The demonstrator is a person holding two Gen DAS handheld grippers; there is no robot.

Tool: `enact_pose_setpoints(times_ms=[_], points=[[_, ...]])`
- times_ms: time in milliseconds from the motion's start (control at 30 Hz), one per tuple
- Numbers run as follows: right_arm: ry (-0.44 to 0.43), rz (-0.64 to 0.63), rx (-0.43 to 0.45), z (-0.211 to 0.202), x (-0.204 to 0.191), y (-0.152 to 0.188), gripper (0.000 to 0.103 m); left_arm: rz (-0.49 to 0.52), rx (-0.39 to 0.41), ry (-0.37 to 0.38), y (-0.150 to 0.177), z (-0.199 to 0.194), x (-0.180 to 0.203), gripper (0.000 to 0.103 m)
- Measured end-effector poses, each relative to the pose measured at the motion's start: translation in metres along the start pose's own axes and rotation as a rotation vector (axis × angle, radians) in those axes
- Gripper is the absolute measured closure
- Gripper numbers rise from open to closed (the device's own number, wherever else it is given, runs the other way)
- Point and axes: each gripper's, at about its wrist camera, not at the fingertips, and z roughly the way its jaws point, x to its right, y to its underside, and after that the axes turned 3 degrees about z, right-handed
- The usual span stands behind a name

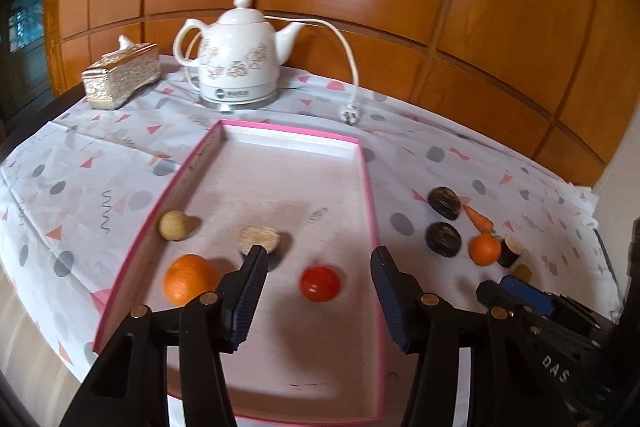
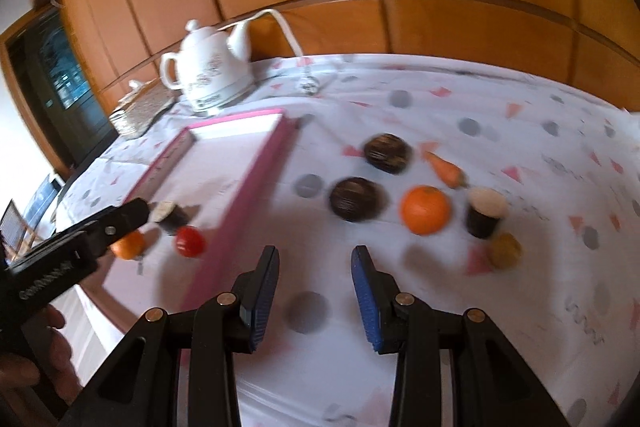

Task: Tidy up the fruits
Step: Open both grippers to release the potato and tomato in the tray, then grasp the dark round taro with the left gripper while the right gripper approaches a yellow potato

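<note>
Fruits: tomato (image 1: 320,283) in pink tray (image 1: 370,187); both jaws released; "DAS" partly legible on right gripper (image 1: 490,291).

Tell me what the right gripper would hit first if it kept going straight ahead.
Probably the nearer dark brown round fruit on the patterned tablecloth; nothing lies closer between its open fingers, though depth is unclear.

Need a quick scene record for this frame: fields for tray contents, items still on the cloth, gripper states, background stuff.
tray: pink-rimmed tray
in tray: orange, red tomato, beige ball, cut dark-skinned piece
on cloth, beside tray: second orange, carrot, two dark round fruits, cut cylinder, yellowish fruit
left gripper: open, empty, above tray
right gripper: open, empty, above cloth
background: white kettle, tissue box
</note>
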Motion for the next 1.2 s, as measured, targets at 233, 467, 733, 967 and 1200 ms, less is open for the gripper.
enact_pose_setpoints(times_ms=[233,467,733,967,1200], points=[[0.064,0.079,0.000,-0.006,0.039,0.008,0.065,0.060,-0.015,0.049,0.003,0.003,0.024,0.048],[0.115,0.138,0.012,-0.014,0.069,0.012,0.065,0.127,-0.050,0.110,0.001,0.015,0.058,0.048],[0.143,0.179,0.014,-0.017,0.089,0.014,0.065,0.151,-0.119,0.148,-0.004,0.050,0.088,0.048],[0.157,0.196,0.019,-0.017,0.100,0.014,0.065,0.161,-0.156,0.155,-0.012,0.080,0.108,0.048],[0.166,0.219,0.019,-0.016,0.113,0.014,0.065,0.141,-0.173,0.139,-0.018,0.106,0.117,0.047]])
